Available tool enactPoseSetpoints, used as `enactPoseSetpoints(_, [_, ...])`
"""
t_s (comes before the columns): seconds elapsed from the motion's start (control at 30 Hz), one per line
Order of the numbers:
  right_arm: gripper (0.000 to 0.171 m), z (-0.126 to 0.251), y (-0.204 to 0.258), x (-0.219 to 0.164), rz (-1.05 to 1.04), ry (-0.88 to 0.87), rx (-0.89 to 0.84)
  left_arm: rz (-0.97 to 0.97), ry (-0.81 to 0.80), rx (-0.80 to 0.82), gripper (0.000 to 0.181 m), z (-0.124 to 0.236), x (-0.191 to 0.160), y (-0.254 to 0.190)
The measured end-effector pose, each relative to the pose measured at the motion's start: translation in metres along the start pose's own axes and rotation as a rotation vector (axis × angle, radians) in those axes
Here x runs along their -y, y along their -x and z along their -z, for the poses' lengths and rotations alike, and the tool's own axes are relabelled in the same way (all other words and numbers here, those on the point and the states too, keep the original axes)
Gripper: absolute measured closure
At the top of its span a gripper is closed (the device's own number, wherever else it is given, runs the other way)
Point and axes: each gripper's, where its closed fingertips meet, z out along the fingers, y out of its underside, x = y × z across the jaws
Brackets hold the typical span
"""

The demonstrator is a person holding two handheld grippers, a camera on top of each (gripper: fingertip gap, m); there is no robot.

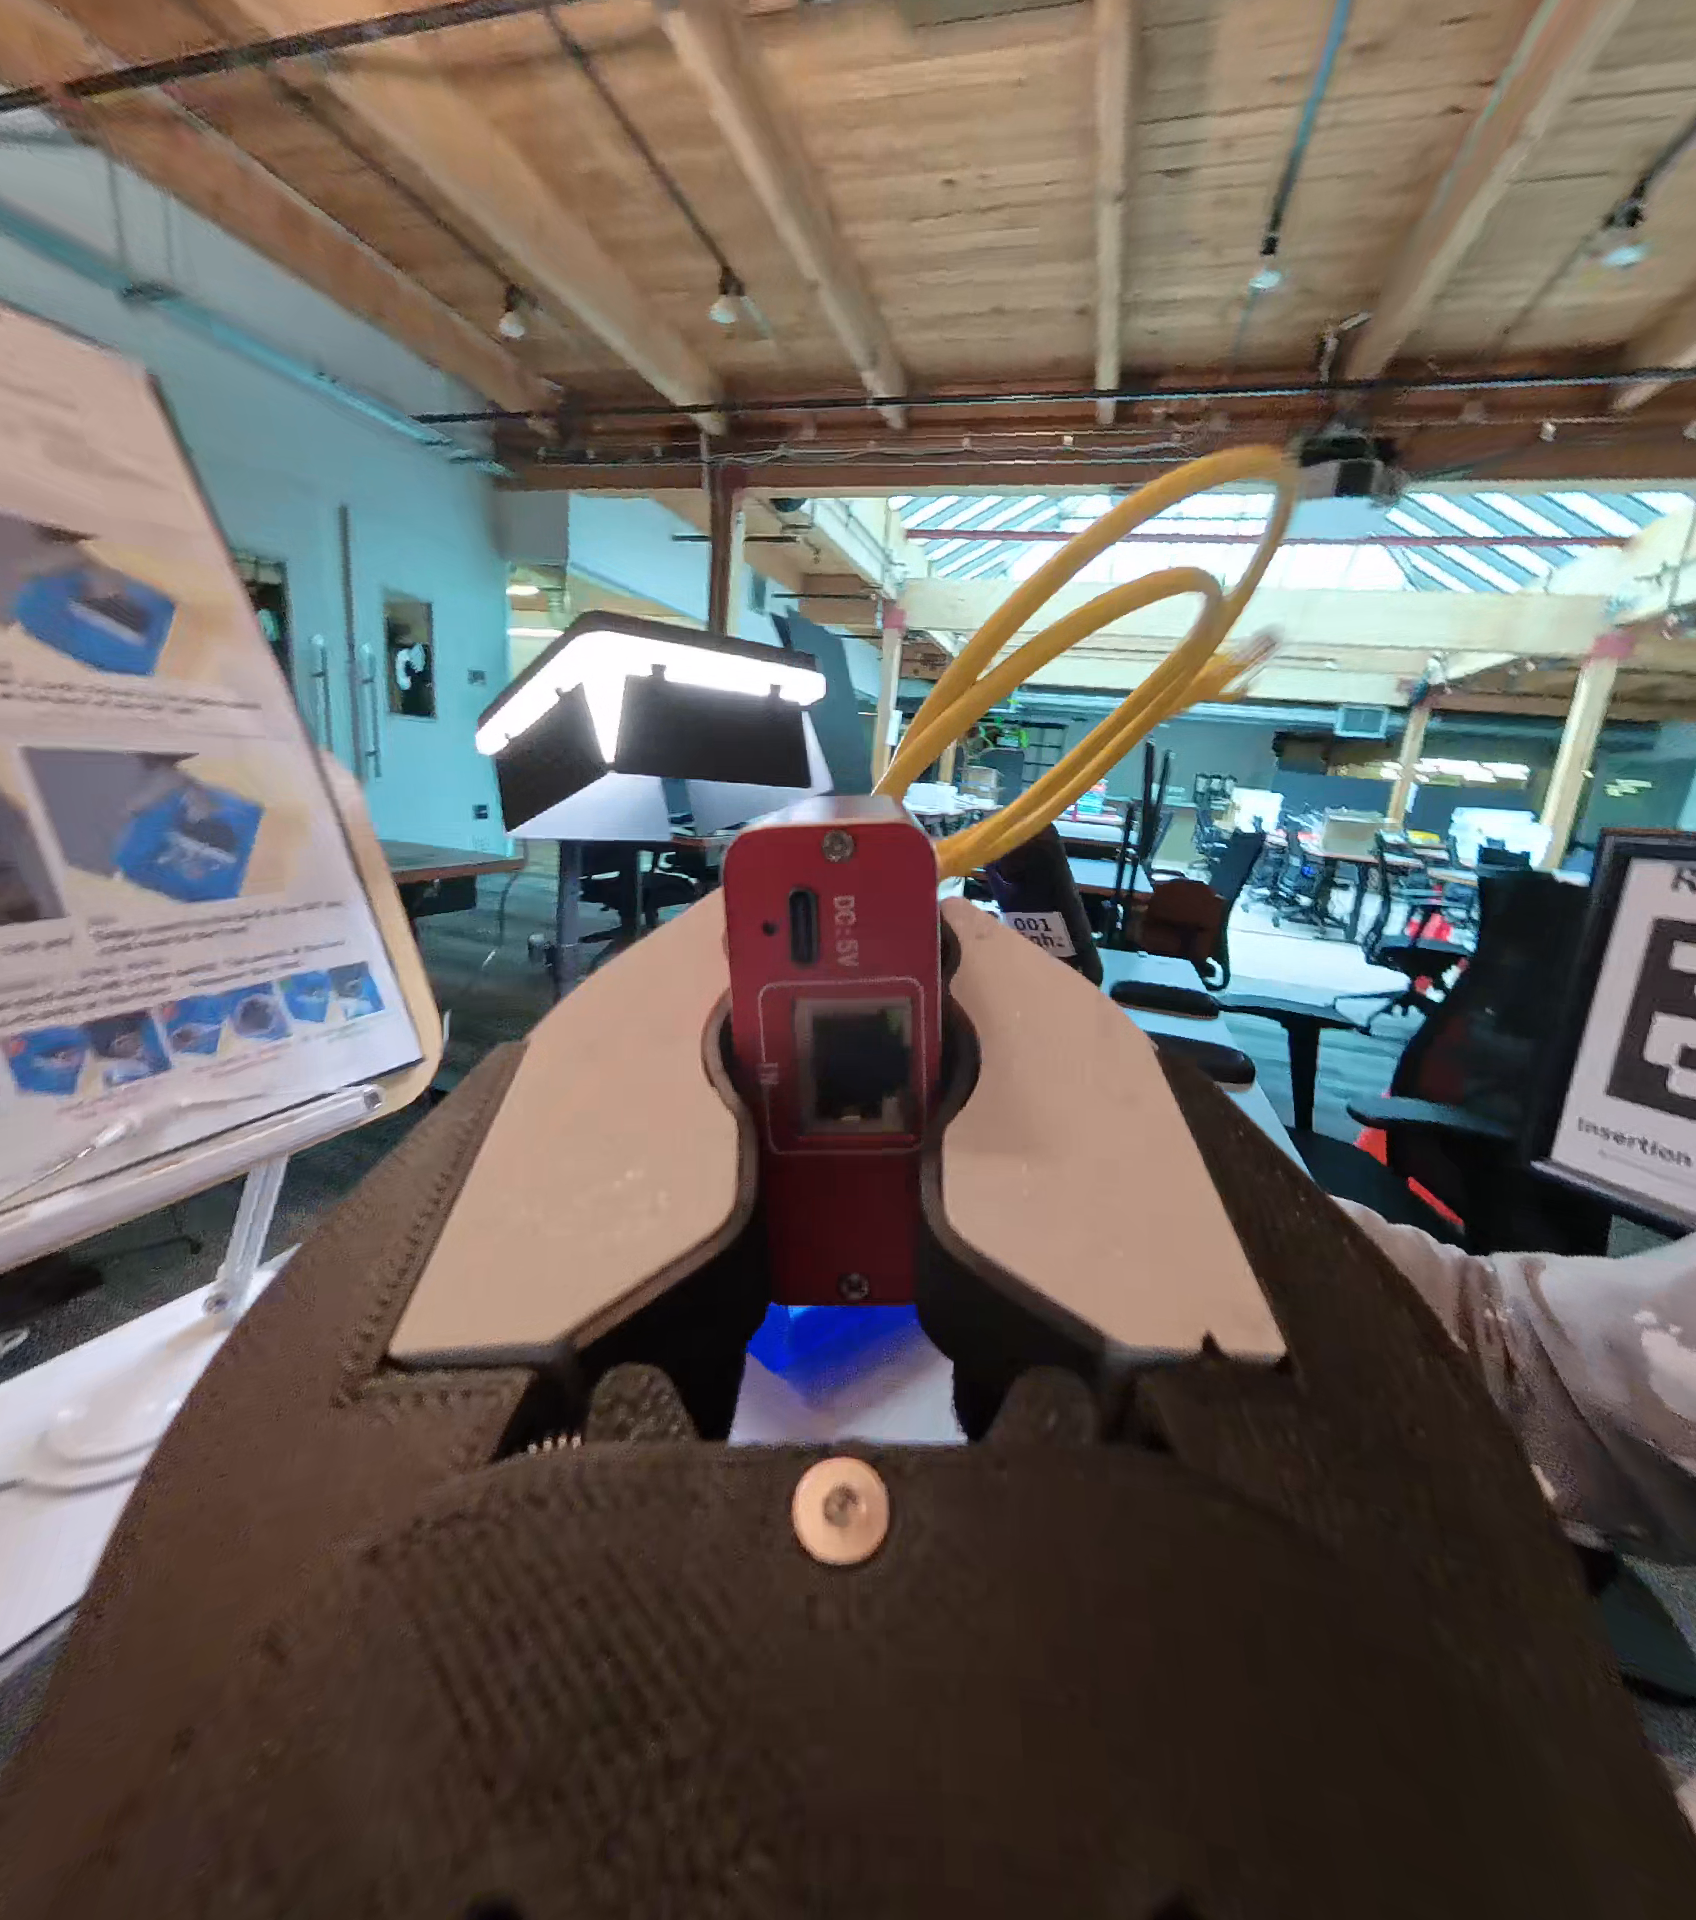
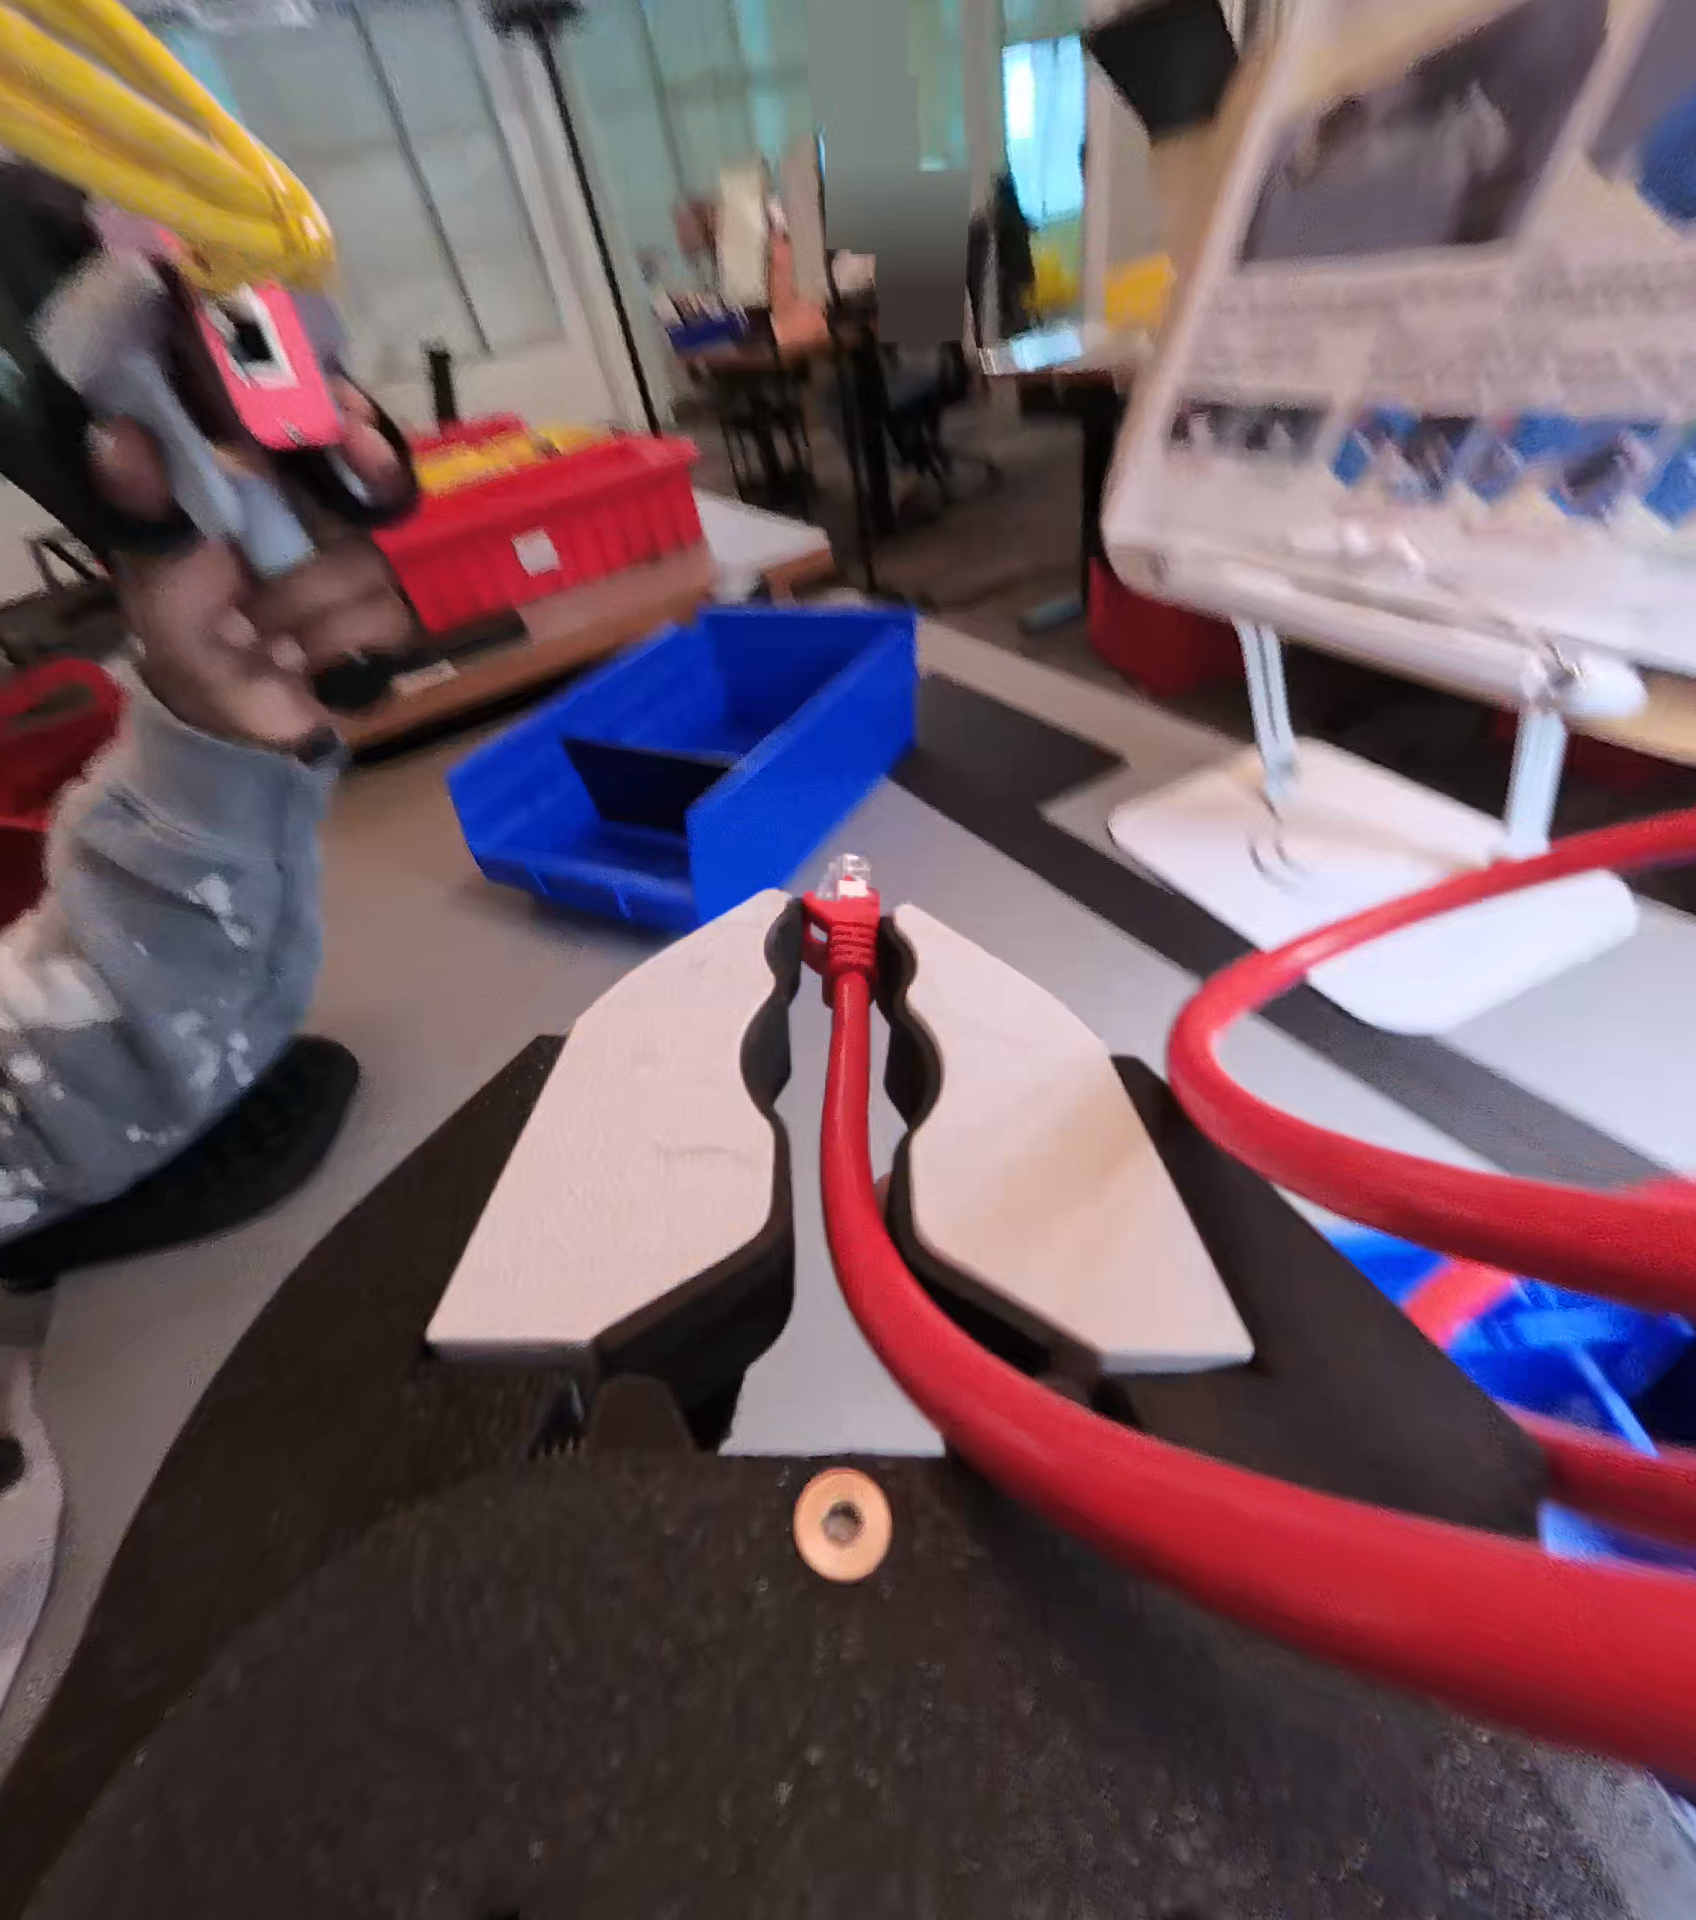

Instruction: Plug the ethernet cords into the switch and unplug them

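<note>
In the left wrist view the left gripper (image 1: pixel 839 1049) is clamped on a red switch (image 1: pixel 831 1049), its pale fingers (image 1: pixel 605 1122) pressing the two long sides so the end face with an empty ethernet port (image 1: pixel 856 1065) looks back at the camera. Held up in the air like this, the far side of the box is free, and yellow cords (image 1: pixel 1114 665) loop out from behind it, apparently plugged in there, though the sockets are hidden. An instruction sheet on a stand (image 1: pixel 96 748) rises at the left. In the right wrist view the right gripper (image 2: pixel 842 935) is closed on the boot of a red ethernet cord (image 2: pixel 1031 1382), the clear plug (image 2: pixel 846 875) poking just past the fingertips, presumably so it can enter a port unobstructed, while the slack curls away to the right. Far up at the left the switch (image 2: pixel 264 366) shows again in the other gripper, well apart from the plug. A blue bin (image 2: pixel 719 758) sits on the bench (image 2: pixel 470 997) beyond the fingers.
</note>
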Motion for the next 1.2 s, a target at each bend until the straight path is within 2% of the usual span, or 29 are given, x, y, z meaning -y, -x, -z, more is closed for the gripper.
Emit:
enactPoseSetpoints(0.13, [0.158,0.032,-0.039,-0.057,-0.089,0.358,-0.042,-0.016,0.008,0.053,0.152,0.007,0.005,0.011])
enactPoseSetpoints(0.27, [0.158,0.072,-0.045,-0.122,-0.239,0.742,0.068,-0.001,0.018,0.042,0.152,0.006,0.006,0.009])
enactPoseSetpoints(0.33, [0.158,0.101,-0.046,-0.151,-0.247,0.957,0.114,-0.003,0.020,0.035,0.152,0.004,0.005,0.007])
enactPoseSetpoints(0.37, [0.157,0.114,-0.047,-0.157,-0.255,1.037,0.130,-0.006,0.025,0.035,0.152,0.004,0.005,0.006])
enactPoseSetpoints(0.43, [0.157,0.132,-0.067,-0.156,-0.264,1.127,0.041,-0.012,0.034,0.034,0.152,0.002,0.002,0.005])
enactPoseSetpoints(0.53, [0.155,0.149,-0.104,-0.136,-0.279,1.149,-0.125,-0.008,0.056,0.032,0.152,-0.002,-0.004,0.006])
enactPoseSetpoints(0.67, [0.153,0.159,-0.181,-0.099,-0.216,1.038,-0.579,0.007,0.075,0.032,0.152,-0.005,-0.011,0.008])
enactPoseSetpoints(0.73, [0.151,0.164,-0.201,-0.086,-0.129,1.032,-0.715,0.012,0.081,0.032,0.152,-0.007,-0.013,0.009])
enactPoseSetpoints(0.8, [0.140,0.164,-0.213,-0.072,0.022,1.041,-0.806,0.016,0.086,0.032,0.152,-0.007,-0.015,0.009])
enactPoseSetpoints(0.9, [0.124,0.137,-0.204,-0.052,0.217,1.004,-0.775,0.022,0.091,0.034,0.152,-0.008,-0.017,0.011])
enactPoseSetpoints(1.03, [0.113,0.103,-0.181,-0.022,0.479,0.990,-0.758,0.041,0.095,0.039,0.152,-0.008,-0.021,0.016])
enactPoseSetpoints(1.1, [0.111,0.072,-0.156,-0.025,0.536,0.981,-0.606,0.055,0.098,0.038,0.152,-0.009,-0.023,0.017])
enactPoseSetpoints(1.2, [0.110,0.040,-0.133,-0.061,0.652,1.113,-0.430,0.055,0.103,0.035,0.152,-0.010,-0.024,0.016])
